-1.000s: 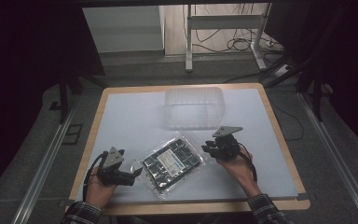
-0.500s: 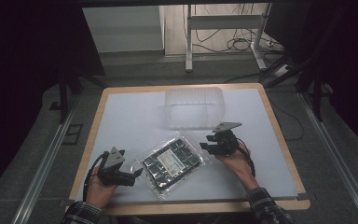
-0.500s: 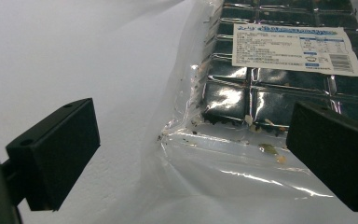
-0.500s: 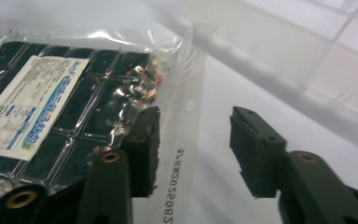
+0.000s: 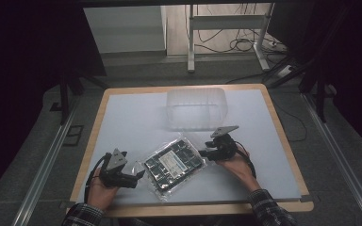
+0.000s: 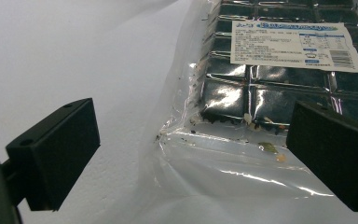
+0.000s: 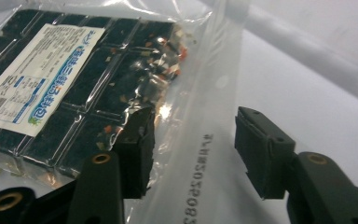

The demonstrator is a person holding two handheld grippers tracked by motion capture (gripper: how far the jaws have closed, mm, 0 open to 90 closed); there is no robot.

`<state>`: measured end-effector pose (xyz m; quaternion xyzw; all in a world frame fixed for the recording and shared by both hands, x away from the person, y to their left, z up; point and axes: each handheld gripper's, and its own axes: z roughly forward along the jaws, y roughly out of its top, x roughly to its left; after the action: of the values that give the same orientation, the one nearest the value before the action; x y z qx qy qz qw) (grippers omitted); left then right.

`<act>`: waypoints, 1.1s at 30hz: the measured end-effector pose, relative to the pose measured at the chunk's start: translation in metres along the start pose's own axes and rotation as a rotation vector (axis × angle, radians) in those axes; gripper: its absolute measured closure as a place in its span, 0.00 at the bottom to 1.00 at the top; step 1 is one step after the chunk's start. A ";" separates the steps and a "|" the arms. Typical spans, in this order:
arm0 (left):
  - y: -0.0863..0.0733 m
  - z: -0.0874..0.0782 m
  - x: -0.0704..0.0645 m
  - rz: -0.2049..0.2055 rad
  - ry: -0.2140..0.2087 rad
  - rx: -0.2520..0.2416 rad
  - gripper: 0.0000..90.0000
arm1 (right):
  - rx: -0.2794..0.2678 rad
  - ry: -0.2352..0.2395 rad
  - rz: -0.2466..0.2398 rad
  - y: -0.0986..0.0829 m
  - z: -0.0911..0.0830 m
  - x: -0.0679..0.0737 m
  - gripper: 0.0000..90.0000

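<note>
Closing in, right gripper (image 5: 204,153) has slid to the packet (image 5: 173,163) edge, clear seal now between its parted jaws; left gripper (image 5: 136,177) stays spread at the opposite end, ready to pinch.

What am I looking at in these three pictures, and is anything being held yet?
A person sits at a white table with a hand-held two-jaw tool in each hand. The high view looks down from above: the left gripper and the right gripper sit at either end of a clear bag of dark squares bearing a white label. Behind it stands a clear plastic container. The other two pictures come from cameras riding on each tool, looking along its black jaws. Both tools are open. The left one faces the bag's empty sealed end; the right one has the bag's clear edge strip between its jaws, not yet pinched.
</note>
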<state>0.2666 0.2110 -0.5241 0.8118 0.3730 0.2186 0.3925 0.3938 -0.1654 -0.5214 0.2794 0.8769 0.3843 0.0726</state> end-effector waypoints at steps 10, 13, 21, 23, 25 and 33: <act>0.000 0.001 -0.001 0.011 0.000 0.008 0.03 | 0.025 0.001 -0.034 0.003 0.004 0.011 0.70; 0.000 0.001 -0.001 0.012 0.001 0.009 0.03 | 0.044 0.007 -0.009 0.001 0.007 0.011 0.75; 0.000 0.001 -0.002 0.015 0.005 0.010 0.03 | 0.060 0.014 0.045 0.003 0.007 0.013 0.97; 0.000 0.001 -0.002 0.015 0.006 0.008 0.03 | 0.061 0.019 0.062 0.003 0.007 0.013 0.98; 0.000 0.000 -0.001 0.015 0.007 0.006 0.03 | 0.065 0.012 0.067 0.004 0.007 0.014 0.98; 0.000 -0.001 0.000 0.007 0.006 -0.006 0.03 | 0.048 0.006 0.064 0.009 -0.002 0.017 0.98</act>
<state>0.2656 0.2113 -0.5231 0.8113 0.3705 0.2237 0.3931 0.3831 -0.1521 -0.5119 0.3079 0.8767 0.3660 0.0509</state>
